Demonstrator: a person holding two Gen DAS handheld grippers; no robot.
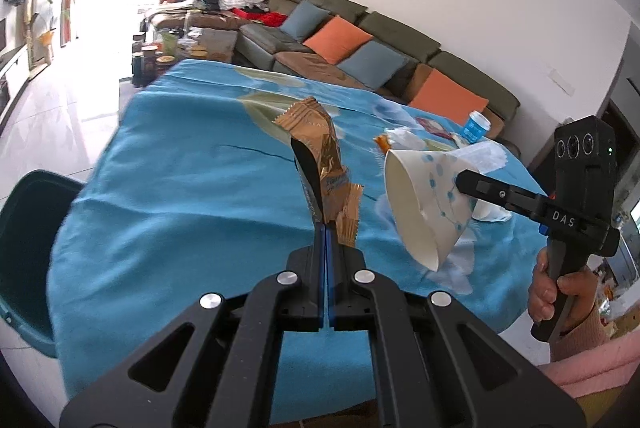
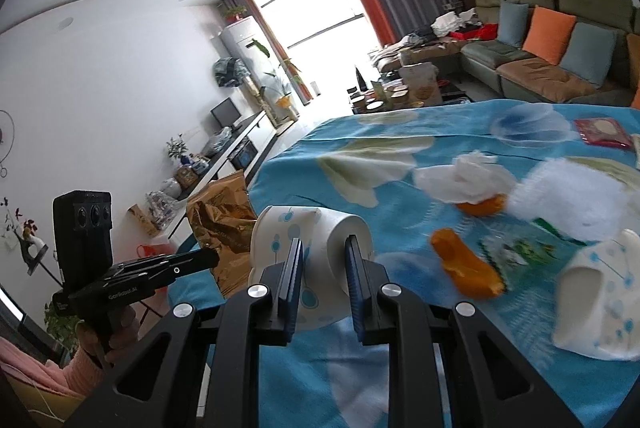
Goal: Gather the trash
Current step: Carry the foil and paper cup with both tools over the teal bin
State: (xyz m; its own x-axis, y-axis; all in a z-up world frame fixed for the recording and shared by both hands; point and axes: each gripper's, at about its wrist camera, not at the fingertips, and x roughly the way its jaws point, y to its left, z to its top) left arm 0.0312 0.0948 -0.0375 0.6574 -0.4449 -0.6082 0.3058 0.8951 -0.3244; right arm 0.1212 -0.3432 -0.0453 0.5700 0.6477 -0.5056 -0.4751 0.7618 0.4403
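In the left wrist view my left gripper (image 1: pixel 316 184) is shut on a crinkled gold snack wrapper (image 1: pixel 320 132), held up over the blue flowered tablecloth (image 1: pixel 180 188). To its right, my right gripper (image 1: pixel 460 182) is shut on a squashed white paper cup with blue dots (image 1: pixel 416 204), also lifted off the table. The right wrist view shows that paper cup (image 2: pixel 316 228) pinched between the blue pads of my right gripper (image 2: pixel 325 244). The left gripper (image 2: pixel 208 258) with the gold wrapper (image 2: pixel 224 228) is at the left.
A dark green bin (image 1: pixel 28 248) stands at the table's left edge. On the cloth lie a crumpled tissue (image 2: pixel 468 176), orange peels (image 2: pixel 464 264), another dotted paper cup (image 2: pixel 600 300), a white fluffy wad (image 2: pixel 568 196) and a red packet (image 2: pixel 600 132). A sofa (image 1: pixel 360 40) is behind.
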